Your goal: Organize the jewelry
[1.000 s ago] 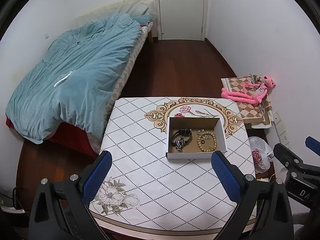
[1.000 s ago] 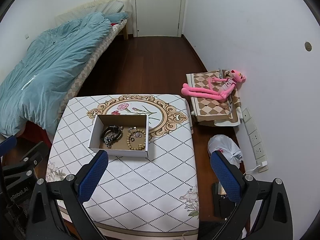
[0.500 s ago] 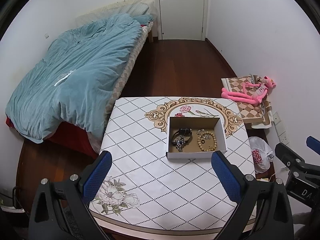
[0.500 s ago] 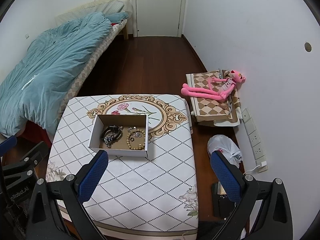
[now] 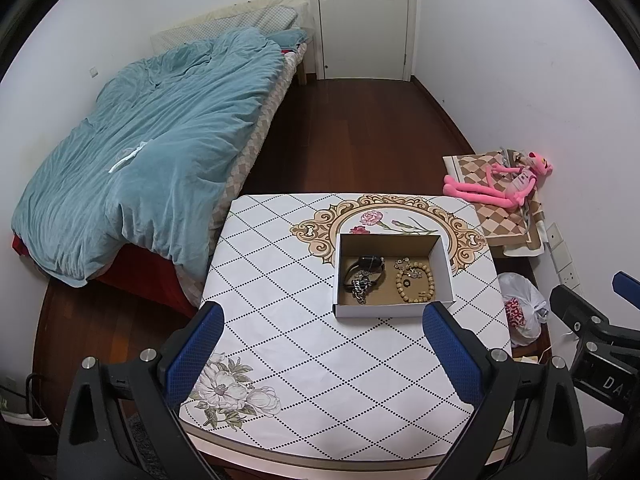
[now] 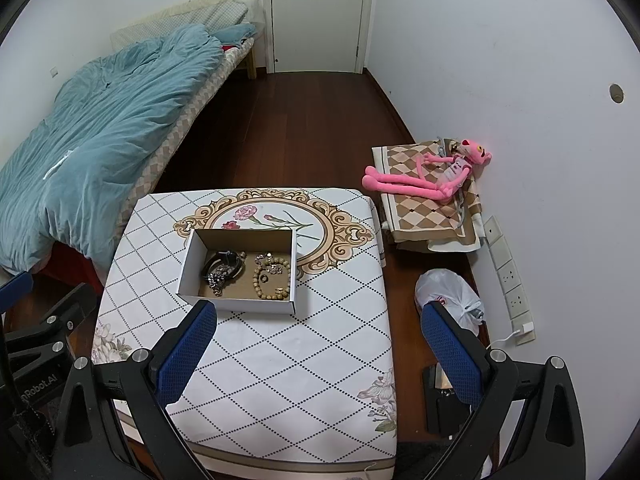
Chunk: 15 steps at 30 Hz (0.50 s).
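Note:
A white cardboard box (image 5: pixel 390 309) with a brown inside stands on the patterned table (image 5: pixel 300 340); it also shows in the right wrist view (image 6: pixel 240 306). Inside lie a dark watch with a metal chain (image 5: pixel 363 274), a wooden bead bracelet (image 5: pixel 415 284) and small pieces; the right wrist view shows the watch (image 6: pixel 222 267) and the bracelet (image 6: pixel 272 278) too. My left gripper (image 5: pixel 320 356) is open and empty, high above the table's near side. My right gripper (image 6: pixel 318 354) is open and empty, above the table's right front part.
A bed with a teal duvet (image 5: pixel 152 144) lies left of the table. A pink plush toy (image 6: pixel 432 176) rests on a folded checked cloth by the right wall. A white plastic bag (image 6: pixel 448 296) and wall sockets (image 6: pixel 508 276) are on the right. A white door (image 5: pixel 362 20) is at the back.
Almost nothing has changed; both grippers stay open and nearly still above the table.

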Available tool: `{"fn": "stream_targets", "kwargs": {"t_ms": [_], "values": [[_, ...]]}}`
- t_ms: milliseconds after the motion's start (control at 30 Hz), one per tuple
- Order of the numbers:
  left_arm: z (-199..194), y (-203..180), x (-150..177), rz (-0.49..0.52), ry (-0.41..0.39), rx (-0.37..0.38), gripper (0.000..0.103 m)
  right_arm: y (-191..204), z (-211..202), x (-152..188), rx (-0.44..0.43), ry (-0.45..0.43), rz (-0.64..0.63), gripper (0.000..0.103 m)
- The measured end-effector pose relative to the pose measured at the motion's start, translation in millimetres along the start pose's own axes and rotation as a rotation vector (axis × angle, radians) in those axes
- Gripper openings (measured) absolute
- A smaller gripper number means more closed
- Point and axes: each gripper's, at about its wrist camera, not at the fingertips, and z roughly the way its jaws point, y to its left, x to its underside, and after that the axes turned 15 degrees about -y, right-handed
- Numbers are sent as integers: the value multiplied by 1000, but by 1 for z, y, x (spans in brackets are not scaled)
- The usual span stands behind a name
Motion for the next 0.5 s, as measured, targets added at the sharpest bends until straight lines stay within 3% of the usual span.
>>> {"fn": "stream_targets", "kwargs": {"t_ms": [500], "values": [[1,-1,1,-5,4,5,101,-1,1,0,2,1,1,103]]}}
